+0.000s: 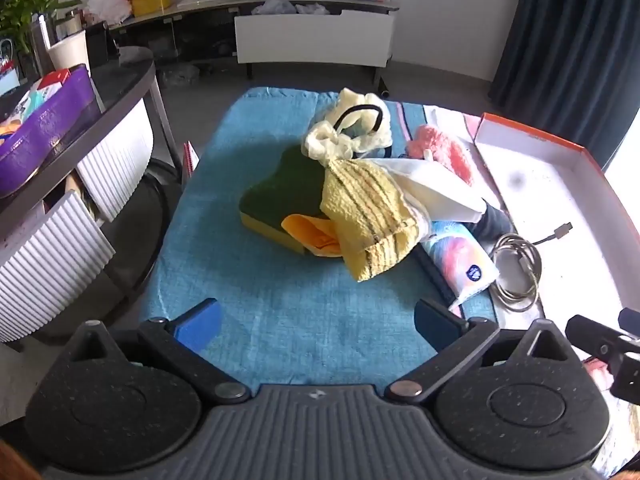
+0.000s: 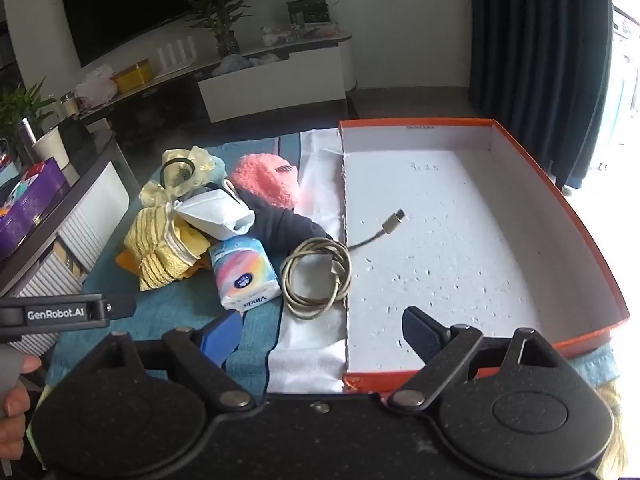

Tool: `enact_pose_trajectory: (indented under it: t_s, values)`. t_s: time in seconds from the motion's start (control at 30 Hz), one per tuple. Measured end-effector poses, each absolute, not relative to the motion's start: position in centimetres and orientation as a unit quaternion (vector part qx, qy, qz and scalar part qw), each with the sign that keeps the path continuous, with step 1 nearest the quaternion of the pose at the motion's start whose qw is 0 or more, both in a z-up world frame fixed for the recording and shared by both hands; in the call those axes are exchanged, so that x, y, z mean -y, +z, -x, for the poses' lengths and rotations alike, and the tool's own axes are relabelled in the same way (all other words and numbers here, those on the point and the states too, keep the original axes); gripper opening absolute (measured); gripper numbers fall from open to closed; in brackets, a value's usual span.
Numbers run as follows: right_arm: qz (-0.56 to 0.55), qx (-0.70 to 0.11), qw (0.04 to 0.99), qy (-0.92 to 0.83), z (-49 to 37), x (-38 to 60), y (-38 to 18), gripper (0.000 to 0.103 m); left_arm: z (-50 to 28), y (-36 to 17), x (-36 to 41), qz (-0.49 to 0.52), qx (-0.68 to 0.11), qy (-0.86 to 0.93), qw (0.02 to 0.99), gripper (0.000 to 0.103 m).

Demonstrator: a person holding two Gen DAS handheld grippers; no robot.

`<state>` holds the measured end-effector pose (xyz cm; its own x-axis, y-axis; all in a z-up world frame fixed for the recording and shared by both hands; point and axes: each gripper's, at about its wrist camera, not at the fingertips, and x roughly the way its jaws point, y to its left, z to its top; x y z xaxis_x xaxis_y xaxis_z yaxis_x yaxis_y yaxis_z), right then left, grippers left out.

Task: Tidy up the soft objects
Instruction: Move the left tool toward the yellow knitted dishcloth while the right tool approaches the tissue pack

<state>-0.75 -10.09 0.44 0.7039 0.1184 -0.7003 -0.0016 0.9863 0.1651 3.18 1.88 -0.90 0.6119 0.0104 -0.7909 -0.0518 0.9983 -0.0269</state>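
Left gripper (image 1: 316, 322) and right gripper (image 2: 322, 330) are held wide, nothing between the jaws. One yellow cloth (image 1: 370, 216), one sponge (image 1: 280, 196), one tissue pack (image 2: 244, 274) and one pink fluffy piece (image 2: 266, 180) are heaped on the blue towel (image 1: 280, 320). One coiled cable (image 2: 316, 276) lies at the edge of the one orange box (image 2: 560, 196).

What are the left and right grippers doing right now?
Left gripper: jaws open, holding nothing.
Right gripper: jaws open, holding nothing.

A dark television (image 2: 160, 4) hangs on the far wall above a long low cabinet (image 1: 312, 40); a potted plant (image 2: 224, 28) and a yellow box (image 1: 151, 0) stand on it; a dark curtain (image 2: 536, 40) hangs at the right; a purple box (image 1: 44, 120) sits on the side table (image 1: 132, 76).
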Motion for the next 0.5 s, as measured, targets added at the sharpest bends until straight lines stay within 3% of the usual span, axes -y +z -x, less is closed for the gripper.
enact_pose_trajectory:
  t_s: [0.3, 0.5]
  values:
    - [-0.08, -0.362, 0.928, 0.048, 0.3, 9.3, 0.3, 0.102, -4.3, -1.6, -2.3, 0.019, -0.453, 0.029, 0.891, 0.103]
    - [-0.062, -0.398, 0.914, 0.045, -1.1, 8.3, -0.1, 0.102, -4.4, -1.6, -2.4, 0.024, -0.451, 0.02, 0.892, 0.103]
